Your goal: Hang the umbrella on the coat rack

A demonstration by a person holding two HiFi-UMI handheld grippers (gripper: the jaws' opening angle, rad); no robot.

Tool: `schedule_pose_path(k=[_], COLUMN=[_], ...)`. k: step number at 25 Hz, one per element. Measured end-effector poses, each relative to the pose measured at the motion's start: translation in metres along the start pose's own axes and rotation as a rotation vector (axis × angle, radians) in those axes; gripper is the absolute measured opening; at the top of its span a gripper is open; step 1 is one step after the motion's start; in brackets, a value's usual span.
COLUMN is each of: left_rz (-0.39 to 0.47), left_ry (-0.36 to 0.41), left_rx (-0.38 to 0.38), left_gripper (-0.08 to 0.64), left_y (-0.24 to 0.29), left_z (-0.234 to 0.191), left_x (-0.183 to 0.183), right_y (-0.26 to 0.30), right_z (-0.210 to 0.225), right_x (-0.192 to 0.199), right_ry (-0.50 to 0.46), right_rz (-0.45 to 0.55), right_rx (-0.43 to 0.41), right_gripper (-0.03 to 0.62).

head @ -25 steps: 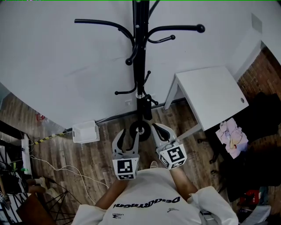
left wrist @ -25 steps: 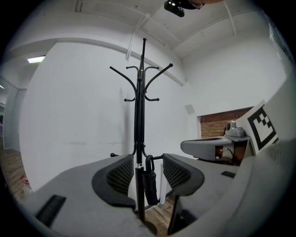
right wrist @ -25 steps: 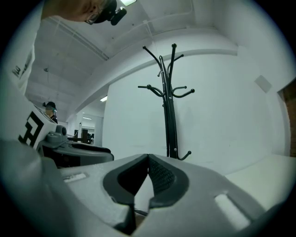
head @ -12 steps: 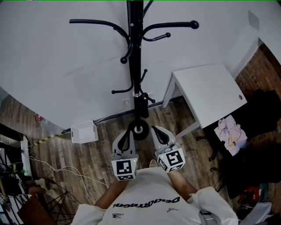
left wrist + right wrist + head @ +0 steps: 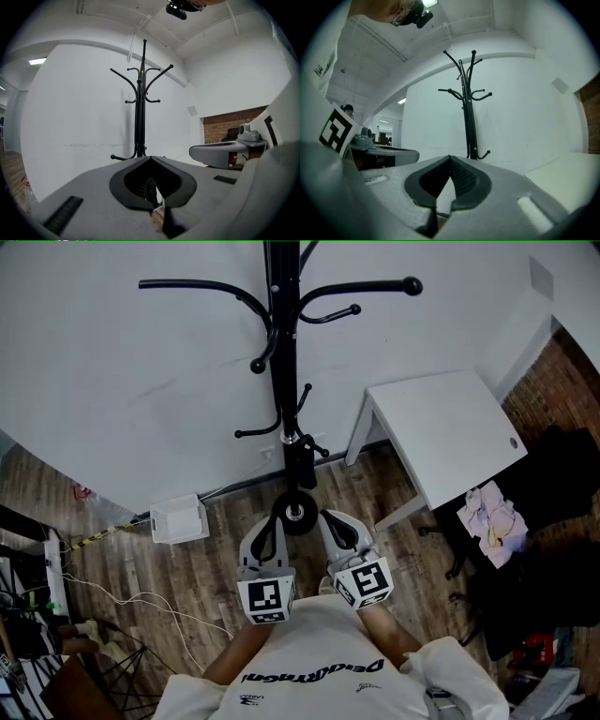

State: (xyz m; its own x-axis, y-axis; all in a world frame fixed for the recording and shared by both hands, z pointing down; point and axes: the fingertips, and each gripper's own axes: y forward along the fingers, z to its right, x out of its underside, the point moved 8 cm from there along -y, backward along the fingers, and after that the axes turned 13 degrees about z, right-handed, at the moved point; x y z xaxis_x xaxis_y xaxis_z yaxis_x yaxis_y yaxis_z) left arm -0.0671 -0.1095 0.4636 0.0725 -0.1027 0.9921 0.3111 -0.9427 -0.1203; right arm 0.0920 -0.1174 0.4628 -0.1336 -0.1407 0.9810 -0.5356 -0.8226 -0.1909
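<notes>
The black coat rack stands against the white wall, its round base on the wood floor. A short dark bundle, seemingly the folded umbrella, hangs against the pole by the lowest hooks. Just short of the base my left gripper is shut and holds nothing; its jaws have just been closing. Beside it my right gripper is shut and empty too. In the left gripper view the rack rises beyond the closed left gripper. In the right gripper view the rack stands behind the shut right gripper.
A white table stands to the right of the rack. On the floor at the left are a white box and loose cables. A crumpled cloth lies on dark furniture at the right.
The left gripper's jaws have gone from spread wide to closed, with nothing between them. The rack has drifted slightly left and up in the head view. Both grippers kept their place.
</notes>
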Motion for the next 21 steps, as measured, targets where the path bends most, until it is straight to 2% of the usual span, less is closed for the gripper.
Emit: schedule_pose_path(k=[13,21], left_rz=[-0.018,-0.032], left_ry=[-0.020,0.000], left_rx=[0.016,0.009], left_gripper=[-0.003,-0.003], left_y=[0.007,0.012], left_z=[0.005,0.006], left_x=[0.009,0.017], right_y=[-0.002,-0.001], right_z=[0.010,0.018], right_x=[0.012,0.014], right_ry=[0.028,0.028], right_rz=[-0.030,-0.030], right_rx=[0.010,0.011], right_gripper=[-0.005,-0.005])
